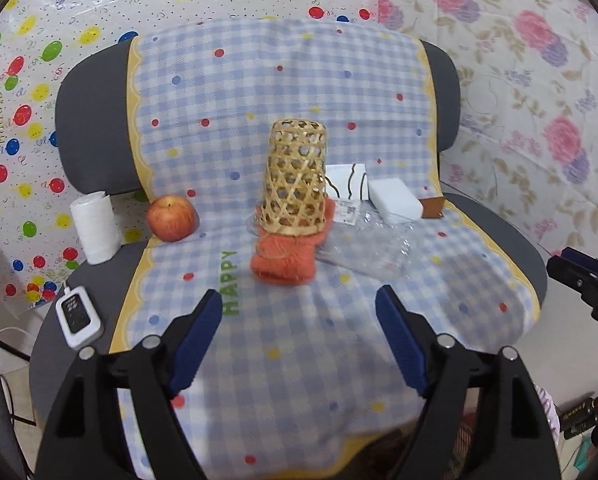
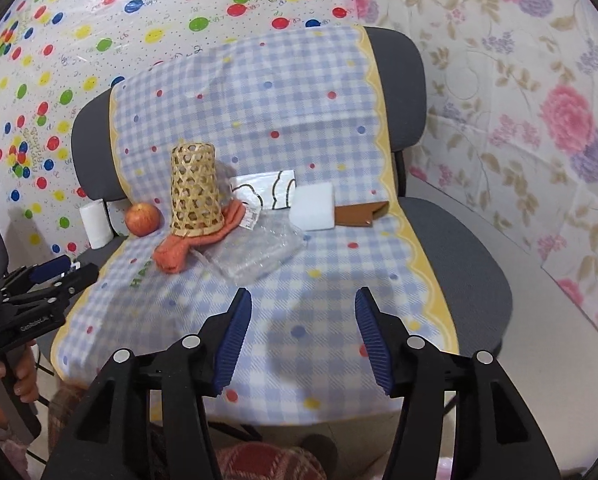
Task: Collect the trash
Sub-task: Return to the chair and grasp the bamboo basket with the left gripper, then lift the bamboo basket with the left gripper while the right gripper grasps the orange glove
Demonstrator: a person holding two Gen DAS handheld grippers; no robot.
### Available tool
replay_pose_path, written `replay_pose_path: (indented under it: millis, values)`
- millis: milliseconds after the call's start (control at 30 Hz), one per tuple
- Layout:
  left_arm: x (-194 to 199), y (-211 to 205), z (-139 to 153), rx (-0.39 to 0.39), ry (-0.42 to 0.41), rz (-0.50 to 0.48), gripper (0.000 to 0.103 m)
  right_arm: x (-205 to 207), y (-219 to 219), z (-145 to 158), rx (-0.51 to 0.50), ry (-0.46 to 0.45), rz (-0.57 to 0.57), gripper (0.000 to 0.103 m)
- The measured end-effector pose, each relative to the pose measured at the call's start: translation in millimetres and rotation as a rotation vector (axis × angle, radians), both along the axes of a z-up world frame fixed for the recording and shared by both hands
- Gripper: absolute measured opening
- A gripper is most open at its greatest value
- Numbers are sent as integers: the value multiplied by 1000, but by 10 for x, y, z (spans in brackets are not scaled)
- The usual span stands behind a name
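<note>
Nothing looks collected: clear plastic wrapper (image 2: 255,254) lies mid-frame beside the upturned basket (image 2: 195,192); left gripper (image 1: 299,340) and right gripper (image 2: 303,340) both spread, empty

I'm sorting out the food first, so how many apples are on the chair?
1. The apple sits at the left edge of the checked blanket, between the white roll and the woven basket. The upturned basket could be hiding more.
</note>
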State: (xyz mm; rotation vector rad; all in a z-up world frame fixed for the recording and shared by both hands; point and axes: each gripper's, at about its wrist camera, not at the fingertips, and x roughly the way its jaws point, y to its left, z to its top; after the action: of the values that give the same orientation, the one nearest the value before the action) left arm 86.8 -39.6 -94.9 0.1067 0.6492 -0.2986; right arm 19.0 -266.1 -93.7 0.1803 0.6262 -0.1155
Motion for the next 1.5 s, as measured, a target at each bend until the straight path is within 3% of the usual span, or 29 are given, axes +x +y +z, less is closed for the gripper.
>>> replay_pose_path:
  millis: [67, 433, 600, 700, 900, 933, 1000, 1033, 1167, 1333, 1500]
  values:
    - [169, -49, -1, 6, -6, 5, 87, 144, -5, -1, 1, 3, 1, 57]
    - [1263, -463, -197, 75, 16, 29, 90, 961, -138, -174, 37, 45, 2, 59]
    - [1543, -605, -254, 88, 10, 37, 90, 1241, -203, -276, 47, 59, -5, 58]
    - [1706, -625, -300, 73, 22, 60, 90, 1324, -227, -303, 50, 63, -7, 47]
    - [1901, -731, -212, 55, -6, 43, 90, 1353, -244, -301, 48, 74, -15, 47]
    - [1936, -742, -190, 57, -6, 46, 90, 1350, -237, -298, 45, 77, -15, 47]
    - [2032, -740, -195, 70, 33, 60, 76, 1338, -209, -290, 45, 83, -9, 47]
    - [2062, -715, -203, 63, 55, 64, 75, 1330, -192, -285, 42, 85, -5, 47]
    - [1895, -537, -103, 32, 42, 49, 73, 1254, -93, -223, 23, 77, 14, 47]
    - [1407, -127, 326, -117, -34, 19, 72, 1191, 13, -160, 37, 61, 27, 47]
    - [921, 170, 489, -81, -116, 75, 72, 1197, 297, -161, 39, 60, 97, 47]
